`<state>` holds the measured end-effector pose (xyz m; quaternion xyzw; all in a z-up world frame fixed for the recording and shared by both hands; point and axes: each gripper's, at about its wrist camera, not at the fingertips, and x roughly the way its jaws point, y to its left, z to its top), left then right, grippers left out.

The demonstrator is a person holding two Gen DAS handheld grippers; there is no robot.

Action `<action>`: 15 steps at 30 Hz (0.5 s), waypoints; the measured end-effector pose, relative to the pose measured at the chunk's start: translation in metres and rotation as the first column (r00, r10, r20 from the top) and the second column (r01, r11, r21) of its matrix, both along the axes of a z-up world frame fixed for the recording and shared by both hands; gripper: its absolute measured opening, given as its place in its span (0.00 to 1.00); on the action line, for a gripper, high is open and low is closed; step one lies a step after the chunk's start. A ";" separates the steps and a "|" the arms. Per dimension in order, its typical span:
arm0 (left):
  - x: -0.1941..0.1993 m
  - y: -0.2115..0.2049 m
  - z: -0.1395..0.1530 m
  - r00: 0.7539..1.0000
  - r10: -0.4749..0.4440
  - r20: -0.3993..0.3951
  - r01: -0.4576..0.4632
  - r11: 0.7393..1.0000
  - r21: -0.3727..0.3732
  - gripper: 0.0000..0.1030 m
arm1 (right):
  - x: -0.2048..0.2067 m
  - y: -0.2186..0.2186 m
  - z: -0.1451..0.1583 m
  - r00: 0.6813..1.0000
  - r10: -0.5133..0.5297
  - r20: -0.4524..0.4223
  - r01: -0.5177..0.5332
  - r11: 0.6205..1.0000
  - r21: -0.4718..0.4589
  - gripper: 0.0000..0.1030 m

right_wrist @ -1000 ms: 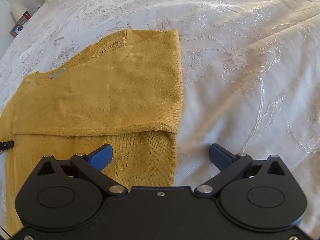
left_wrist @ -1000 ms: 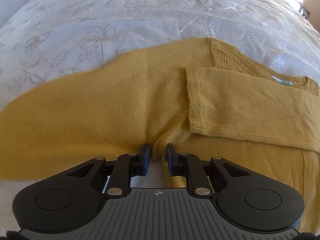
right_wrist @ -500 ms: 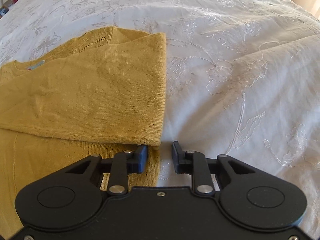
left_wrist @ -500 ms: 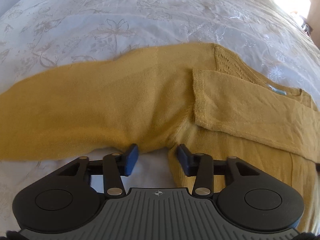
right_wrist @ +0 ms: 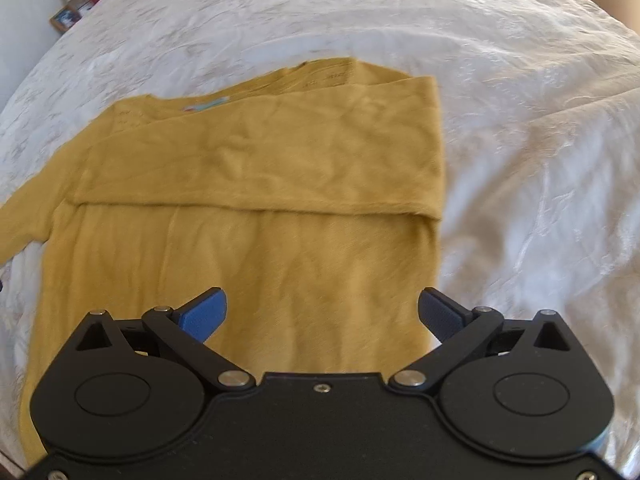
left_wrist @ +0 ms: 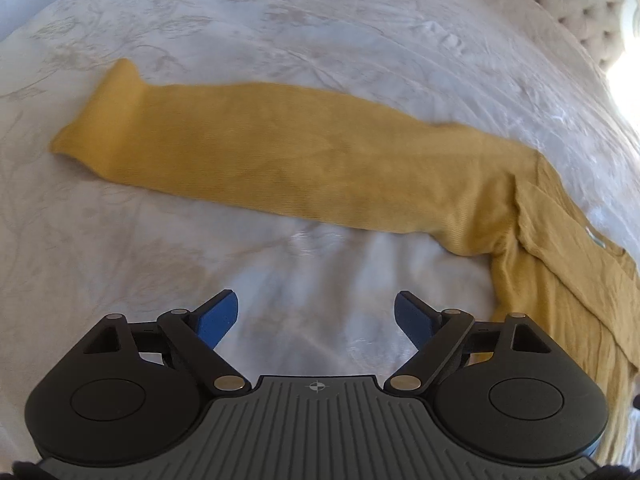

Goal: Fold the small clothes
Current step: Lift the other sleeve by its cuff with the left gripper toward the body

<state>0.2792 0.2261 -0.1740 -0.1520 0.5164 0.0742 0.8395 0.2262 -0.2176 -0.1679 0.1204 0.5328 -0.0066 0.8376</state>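
Observation:
A mustard-yellow knit sweater (right_wrist: 256,240) lies flat on the white bedspread (right_wrist: 540,160). Its right sleeve (right_wrist: 260,168) is folded across the chest. Its left sleeve (left_wrist: 260,148) lies stretched out flat to the left, cuff (left_wrist: 108,108) at the far end. My left gripper (left_wrist: 316,318) is open and empty above bare bedspread (left_wrist: 280,20), near the armpit, just short of the sleeve. My right gripper (right_wrist: 322,316) is open and empty, hovering over the sweater's lower body near its right edge.
A tufted headboard (left_wrist: 592,12) stands at the far right of the left wrist view. A bedside table with a lamp and small items (right_wrist: 78,4) is at the upper left of the right wrist view. The embroidered bedspread surrounds the sweater.
My left gripper opened, let go of the sweater's armpit area and swung left toward the outstretched sleeve. My right gripper, nearly shut half a second ago, opened and pulled back over the sweater's body.

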 end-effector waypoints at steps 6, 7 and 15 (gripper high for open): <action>-0.013 0.056 0.009 0.994 0.108 0.036 -0.108 0.994 0.000 0.83 | -0.007 0.064 0.005 0.993 0.118 0.004 -0.118 0.991 0.059 0.99; -0.014 0.065 0.010 0.991 0.126 0.042 -0.126 0.992 -0.006 0.83 | -0.007 0.072 0.007 0.991 0.131 0.005 -0.131 0.989 0.062 0.99; 0.005 0.134 0.003 0.952 0.287 0.106 -0.279 0.957 -0.083 0.83 | -0.003 0.105 0.019 0.986 0.168 0.006 -0.169 0.985 0.043 0.99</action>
